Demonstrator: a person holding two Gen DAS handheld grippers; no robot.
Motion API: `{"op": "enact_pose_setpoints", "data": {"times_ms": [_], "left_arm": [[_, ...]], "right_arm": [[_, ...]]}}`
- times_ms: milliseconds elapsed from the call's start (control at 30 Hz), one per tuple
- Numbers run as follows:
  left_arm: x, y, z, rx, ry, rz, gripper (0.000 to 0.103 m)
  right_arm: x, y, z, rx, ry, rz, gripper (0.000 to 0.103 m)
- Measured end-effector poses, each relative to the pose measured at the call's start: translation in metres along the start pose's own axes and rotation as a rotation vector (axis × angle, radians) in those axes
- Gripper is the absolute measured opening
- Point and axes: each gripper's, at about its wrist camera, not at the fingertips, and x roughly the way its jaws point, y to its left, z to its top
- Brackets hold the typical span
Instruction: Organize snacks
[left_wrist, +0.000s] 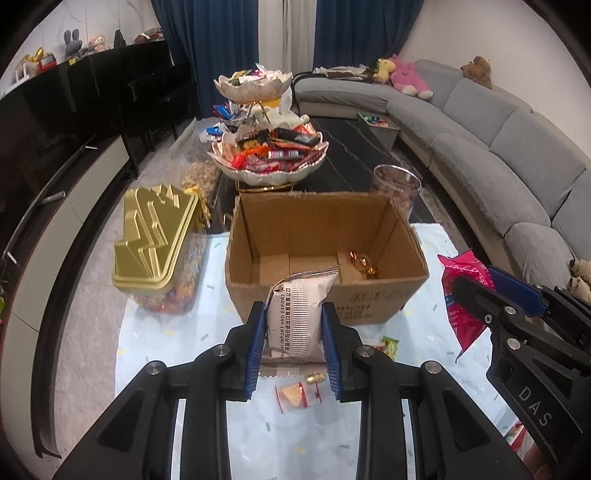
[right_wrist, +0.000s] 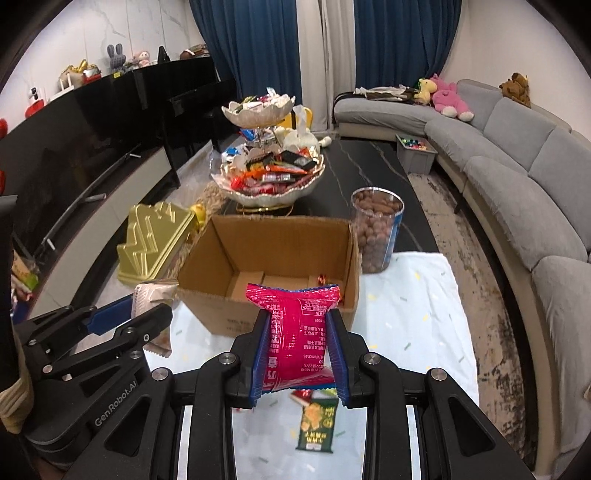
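Cardboard box stands open-topped just ahead as the collection point, so the left gripper fingers clamp a silver packet and the right gripper fingers clamp a pink packet, both raised short of its near wall.

Left gripper: black moulded plastic frame with triangular cut-outs, two blue ribbed fingers, round silver pivot pins on the linkage arms. Seen from the right wrist view, its side carries white lettering "GenRobot.AI".

Right gripper: same build, with black linkage arms, blue ribbed fingers and silver pins either side. From the left wrist view, a cross-head screw sits at the finger joint and white letters "DAS" run along the body behind it.
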Motion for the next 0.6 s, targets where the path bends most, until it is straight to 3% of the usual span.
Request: {"op": "enact_pose_setpoints", "data": {"times_ms": [600], "left_arm": [[0.025,0.011,0.042,-0.002,-0.042,-0.040,0.030]], "right_arm": [[0.024,-0.003,0.044,-0.012,-0.059,0.000,0.031]]}}
